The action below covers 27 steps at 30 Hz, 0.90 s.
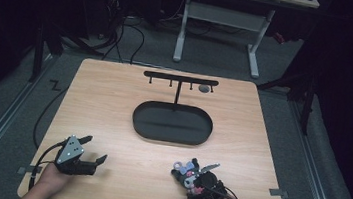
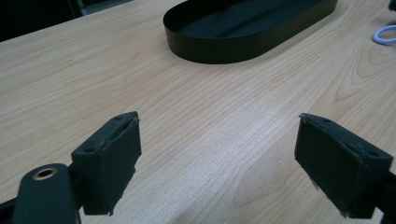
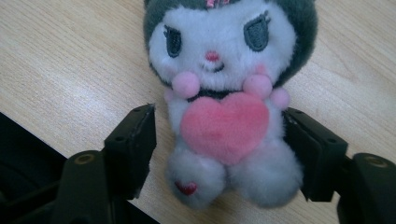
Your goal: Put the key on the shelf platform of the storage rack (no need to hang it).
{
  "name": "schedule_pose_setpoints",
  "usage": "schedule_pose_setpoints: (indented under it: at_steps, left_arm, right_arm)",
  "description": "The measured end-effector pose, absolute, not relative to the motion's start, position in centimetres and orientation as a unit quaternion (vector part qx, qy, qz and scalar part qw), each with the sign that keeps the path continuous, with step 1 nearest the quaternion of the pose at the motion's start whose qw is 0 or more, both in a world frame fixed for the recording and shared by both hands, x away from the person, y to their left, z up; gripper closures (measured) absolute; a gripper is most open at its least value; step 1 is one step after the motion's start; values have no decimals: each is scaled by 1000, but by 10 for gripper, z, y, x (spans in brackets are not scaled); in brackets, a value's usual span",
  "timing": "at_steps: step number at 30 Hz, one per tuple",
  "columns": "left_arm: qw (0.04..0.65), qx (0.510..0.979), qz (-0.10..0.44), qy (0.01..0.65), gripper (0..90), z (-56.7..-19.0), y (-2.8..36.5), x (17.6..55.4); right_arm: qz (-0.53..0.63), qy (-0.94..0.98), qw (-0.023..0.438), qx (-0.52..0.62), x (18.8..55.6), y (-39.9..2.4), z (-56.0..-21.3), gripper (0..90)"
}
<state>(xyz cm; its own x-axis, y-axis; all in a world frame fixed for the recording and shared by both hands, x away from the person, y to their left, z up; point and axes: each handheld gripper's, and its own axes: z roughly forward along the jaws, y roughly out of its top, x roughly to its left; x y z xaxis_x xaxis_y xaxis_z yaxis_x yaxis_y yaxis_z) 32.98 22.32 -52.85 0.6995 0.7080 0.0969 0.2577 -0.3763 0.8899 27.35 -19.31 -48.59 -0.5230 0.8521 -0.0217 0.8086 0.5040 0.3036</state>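
Right gripper (image 3: 219, 154), near table edge: 2 black jaws narrowed around small grey-and-white plush toy with pink heart (image 3: 224, 116) lying on light wooden table (image 1: 114, 97); right pad touches, left just beside. Left gripper (image 2: 217, 161) wide, nothing between. Black oval metal tray (image 1: 172, 123) mid-table.

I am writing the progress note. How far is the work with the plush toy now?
Early stage. Done: the right gripper is placed around the plush toy, which lies on the table. In hand: its jaws flank the body; the right pad touches, the left shows a gap, so no firm grip yet. Left: closing and lifting. The stand's hooks and oval tray hold no toy. The left gripper is open.
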Motion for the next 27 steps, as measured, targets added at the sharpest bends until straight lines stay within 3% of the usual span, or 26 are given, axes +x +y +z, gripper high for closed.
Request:
schedule_pose_setpoints:
  at_steps: [4, 9, 27]
  left_arm:
    - [468, 794, 240, 304, 155, -529, 223, 330]
    - [468, 794, 240, 304, 154, -528, 223, 330]
    - [468, 794, 241, 304, 155, -529, 223, 330]
  right_arm:
    - [124, 864, 79, 482, 275, -191, -483, 419]
    - [114, 864, 75, 484, 277, -190, -482, 460]
    - [125, 842, 67, 521, 291, -198, -460, 477]
